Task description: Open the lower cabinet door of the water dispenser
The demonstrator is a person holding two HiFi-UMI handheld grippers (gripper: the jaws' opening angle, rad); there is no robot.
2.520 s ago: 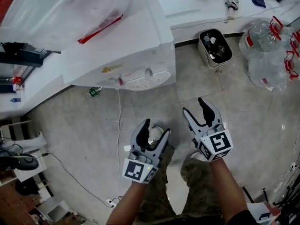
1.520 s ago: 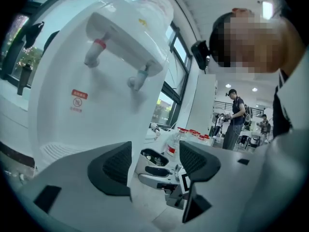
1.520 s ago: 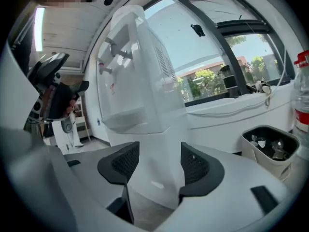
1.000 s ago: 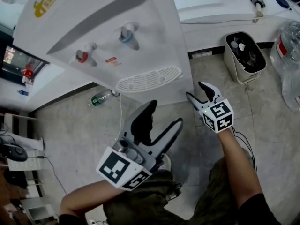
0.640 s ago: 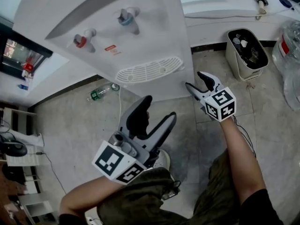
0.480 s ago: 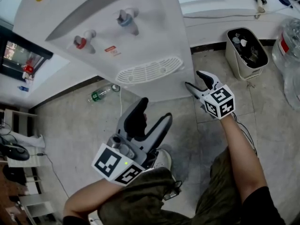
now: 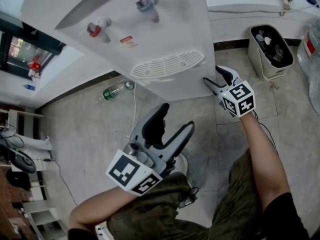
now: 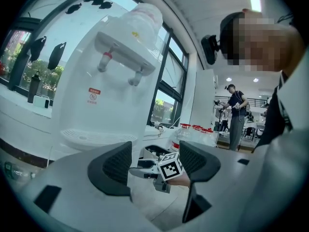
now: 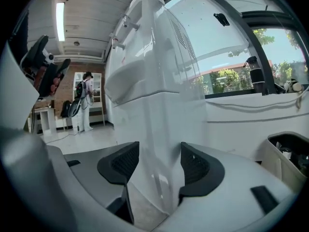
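The water dispenser [image 7: 150, 34] stands on the floor in front of the person, its red tap [image 7: 95, 30] and blue tap [image 7: 146, 4] above the drip grille [image 7: 167, 65]. The right claw [image 7: 216, 78] is down at its lower right front corner. In the right gripper view that claw's [image 9: 155, 166] jaws are apart, with the cabinet's vertical edge [image 9: 157, 187] between them, not clamped. The left claw [image 7: 167, 126] is held back above the person's knee, well apart from the dispenser, its jaws apart and empty.
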